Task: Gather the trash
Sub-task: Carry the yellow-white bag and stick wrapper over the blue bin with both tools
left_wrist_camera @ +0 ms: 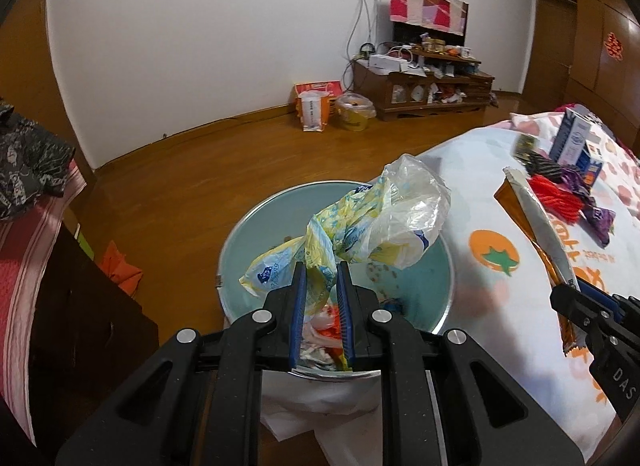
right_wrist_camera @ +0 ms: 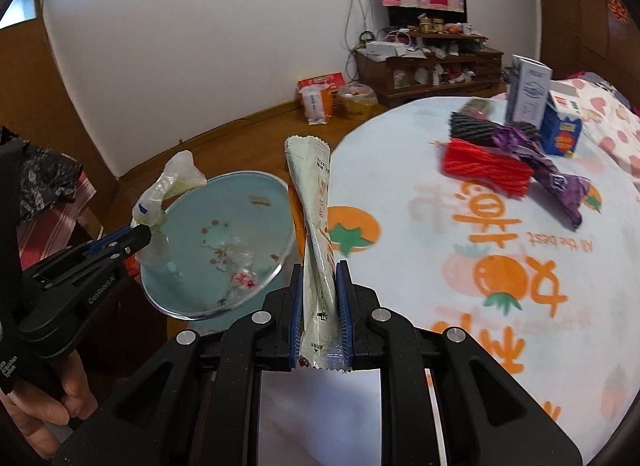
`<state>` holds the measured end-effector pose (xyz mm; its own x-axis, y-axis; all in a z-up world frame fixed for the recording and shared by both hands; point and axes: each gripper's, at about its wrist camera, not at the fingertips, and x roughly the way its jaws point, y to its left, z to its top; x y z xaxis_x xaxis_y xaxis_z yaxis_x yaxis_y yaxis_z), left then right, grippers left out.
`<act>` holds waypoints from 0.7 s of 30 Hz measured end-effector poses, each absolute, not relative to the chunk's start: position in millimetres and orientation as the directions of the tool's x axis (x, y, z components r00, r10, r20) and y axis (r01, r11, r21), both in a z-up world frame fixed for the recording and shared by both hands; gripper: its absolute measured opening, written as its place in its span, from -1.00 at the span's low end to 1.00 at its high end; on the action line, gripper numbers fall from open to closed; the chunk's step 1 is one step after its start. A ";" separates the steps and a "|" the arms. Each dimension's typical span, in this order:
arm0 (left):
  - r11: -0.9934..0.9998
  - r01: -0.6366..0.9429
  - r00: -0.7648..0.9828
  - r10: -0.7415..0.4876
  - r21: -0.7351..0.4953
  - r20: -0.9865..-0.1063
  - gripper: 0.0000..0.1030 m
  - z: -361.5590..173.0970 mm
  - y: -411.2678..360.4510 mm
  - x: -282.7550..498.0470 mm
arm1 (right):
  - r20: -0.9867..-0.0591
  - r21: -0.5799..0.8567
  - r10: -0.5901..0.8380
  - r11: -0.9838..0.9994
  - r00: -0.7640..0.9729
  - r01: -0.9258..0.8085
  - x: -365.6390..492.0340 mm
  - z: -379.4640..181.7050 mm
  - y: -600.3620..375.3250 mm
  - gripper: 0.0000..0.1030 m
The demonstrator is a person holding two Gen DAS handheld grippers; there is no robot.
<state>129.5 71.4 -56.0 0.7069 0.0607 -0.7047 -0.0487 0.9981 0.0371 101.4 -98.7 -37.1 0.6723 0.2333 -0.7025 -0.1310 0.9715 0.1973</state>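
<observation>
- Left gripper (left_wrist_camera: 322, 286): jaws pinched on a crumpled plastic bag (left_wrist_camera: 360, 225), yellow-blue print with a clear part. Bag's long axis runs from the pads up toward 1 o'clock in the left wrist view.
- The bag hangs right over the trash bin (left_wrist_camera: 240, 234), light blue inside with a metal rim. Bin mouth sits directly under and ahead of the claw at 12 o'clock, so a drop looks like release only.
- Right gripper (right_wrist_camera: 322, 290): jaws pressed on a long silver-white snack wrapper (right_wrist_camera: 312, 201), orange on its back. Wrapper stands near upright, axis toward 12 o'clock from the pads.
- From the right claw the bin (right_wrist_camera: 224, 181) lies at 10 to 11 o'clock, near but not under it. The wrapper's top is beside the bin's right rim, not clearly over the mouth.
- Judgement: left hand is nearer the drop; right needs a short move toward 10 o'clock first.
- Bits of rubbish already lie in the bin.
- More items on the printed blanket (right_wrist_camera: 440, 246) at 1 to 2 o'clock of the right claw: red yarn skein (right_wrist_camera: 484, 165), purple wrapper (right_wrist_camera: 560, 181), two small cartons (right_wrist_camera: 528, 89), well apart from both claws.
</observation>
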 end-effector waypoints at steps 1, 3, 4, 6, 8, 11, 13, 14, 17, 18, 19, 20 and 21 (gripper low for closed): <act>0.998 -0.056 0.705 0.065 0.037 -0.706 -0.70 -57.0 74.1 130.7 | -0.703 0.196 0.235 0.971 0.671 -0.135 102.9 -37.4 -96.1 -0.67; 0.997 -0.067 0.700 0.072 0.036 -0.711 -0.70 -58.7 76.4 132.3 | -0.705 0.194 0.239 0.971 0.668 -0.142 106.2 -37.6 -91.6 -0.67; 0.997 -0.071 0.696 0.074 0.034 -0.714 -0.70 -60.1 77.5 133.4 | -0.706 0.195 0.241 0.970 0.666 -0.145 108.2 -38.0 -88.8 -0.67; 0.996 -0.080 0.691 0.080 0.035 -0.718 -0.70 -62.7 79.8 134.6 | -0.708 0.197 0.246 0.969 0.662 -0.149 112.0 -38.6 -84.4 -0.67; 0.995 -0.087 0.687 0.088 0.039 -0.722 -0.70 -65.2 81.3 136.2 | -0.712 0.202 0.253 0.967 0.655 -0.155 117.0 -39.7 -79.0 -0.67; 0.995 -0.097 0.680 0.093 0.036 -0.727 -0.70 -67.5 85.9 139.1 | -0.715 0.201 0.260 0.966 0.649 -0.164 121.3 -41.3 -70.7 -0.67; 0.994 -0.102 0.676 0.095 0.034 -0.730 -0.70 -69.5 87.3 140.1 | -0.718 0.196 0.260 0.965 0.645 -0.171 124.7 -42.6 -65.1 -0.67; 0.994 -0.104 0.674 0.095 0.033 -0.733 -0.70 -70.6 88.1 141.3 | -0.720 0.195 0.261 0.965 0.643 -0.174 125.9 -43.2 -63.2 -0.67; 0.994 -0.106 0.669 0.096 0.032 -0.737 -0.70 -73.6 89.0 145.1 | -0.723 0.192 0.262 0.965 0.639 -0.179 130.6 -44.6 -58.4 -0.67; 0.994 -0.108 0.667 0.096 0.032 -0.738 -0.70 -74.6 89.4 146.8 | -0.724 0.192 0.262 0.965 0.638 -0.179 132.0 -45.0 -57.1 -0.67; 0.994 -0.109 0.666 0.096 0.031 -0.740 -0.70 -75.4 90.0 148.2 | -0.726 0.194 0.264 0.964 0.634 -0.179 134.1 -45.8 -56.1 -0.67; 0.994 -0.110 0.664 0.095 0.030 -0.742 -0.70 -76.7 90.2 150.3 | -0.728 0.196 0.266 0.964 0.632 -0.180 136.0 -46.6 -54.6 -0.67; 0.993 -0.111 0.662 0.097 0.031 -0.743 -0.70 -77.8 90.6 151.7 | -0.729 0.196 0.268 0.964 0.630 -0.182 138.1 -47.4 -52.5 -0.67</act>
<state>151.7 90.6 -77.8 0.6620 0.0968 -0.7432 -0.1105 0.9934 0.0309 138.1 -52.5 -47.4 0.6296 0.2675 -0.7294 -0.1821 0.9635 0.1961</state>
